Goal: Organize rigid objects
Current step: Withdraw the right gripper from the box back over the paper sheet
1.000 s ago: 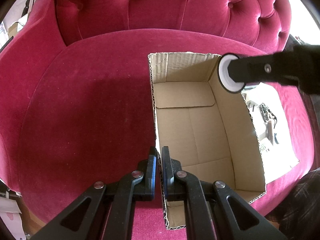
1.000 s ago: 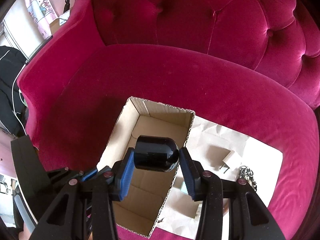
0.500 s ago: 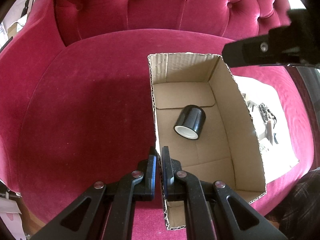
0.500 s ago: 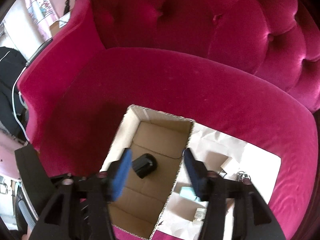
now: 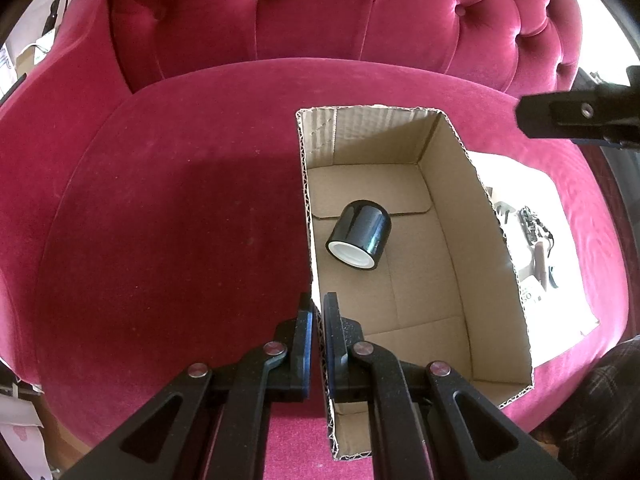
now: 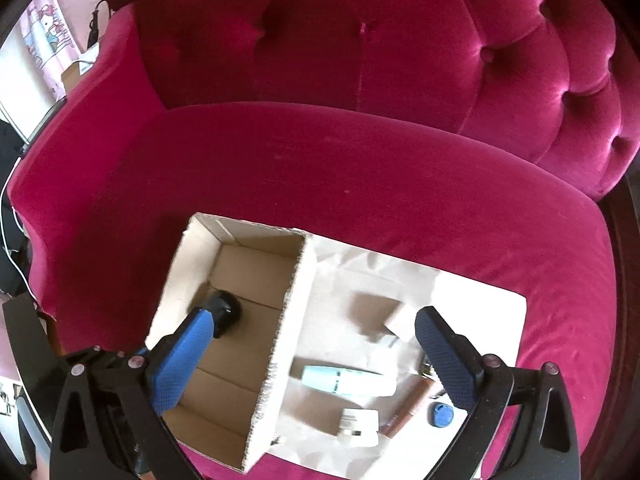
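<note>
An open cardboard box (image 5: 496,280) (image 6: 292,304) stands on a red velvet sofa seat. A black tape roll (image 5: 359,233) with a white core lies on its side on the box floor; it also shows in the right wrist view (image 6: 229,312). My left gripper (image 5: 317,312) is shut on the box's left wall. My right gripper (image 6: 316,320) is open wide and empty, above the box's right wall. Beside the box, on white paper (image 6: 480,304), lie a light blue tube (image 6: 346,380), a white charger (image 6: 358,422), a brown stick (image 6: 408,406) and a blue cap (image 6: 440,414).
The tufted sofa back (image 5: 320,20) rises behind the box. The seat left of the box (image 5: 180,220) is bare velvet. A small beige block (image 6: 400,324) lies on the paper. One finger of the right gripper shows at the upper right of the left wrist view (image 5: 560,120).
My right gripper opened and dropped the black tape roll into the box. It then moved right and up. The left gripper kept hold of the box wall.
</note>
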{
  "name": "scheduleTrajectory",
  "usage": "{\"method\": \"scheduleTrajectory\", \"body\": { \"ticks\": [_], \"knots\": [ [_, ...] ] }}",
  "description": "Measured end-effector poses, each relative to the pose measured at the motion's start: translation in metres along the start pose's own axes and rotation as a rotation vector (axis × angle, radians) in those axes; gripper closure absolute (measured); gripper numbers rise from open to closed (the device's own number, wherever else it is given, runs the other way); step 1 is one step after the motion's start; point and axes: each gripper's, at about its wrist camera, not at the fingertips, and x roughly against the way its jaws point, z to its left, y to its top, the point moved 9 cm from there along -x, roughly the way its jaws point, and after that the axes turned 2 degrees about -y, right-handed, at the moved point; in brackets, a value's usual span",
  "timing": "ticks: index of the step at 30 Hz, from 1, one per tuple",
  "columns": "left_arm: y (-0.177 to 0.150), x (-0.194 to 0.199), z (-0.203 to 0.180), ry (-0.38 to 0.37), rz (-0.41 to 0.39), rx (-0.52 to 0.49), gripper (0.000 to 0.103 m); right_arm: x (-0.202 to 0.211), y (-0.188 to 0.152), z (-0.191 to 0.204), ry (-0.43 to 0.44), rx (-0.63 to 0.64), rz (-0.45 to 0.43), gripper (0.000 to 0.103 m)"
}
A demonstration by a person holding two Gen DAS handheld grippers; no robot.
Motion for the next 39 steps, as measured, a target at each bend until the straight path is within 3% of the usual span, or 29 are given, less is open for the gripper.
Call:
{"method": "scheduleTrajectory", "body": {
  "ticks": [17,39],
  "knots": [
    [0.000,0.000,0.001,0.000,0.000,-0.001,0.098,0.007,-0.030,-0.055,-0.054,-0.066,0.024,0.000],
    [0.001,0.000,0.004,0.003,0.004,-0.003,0.098,-0.046,-0.093,-0.118,-0.124,-0.229,0.141,0.000]
  ]
}}
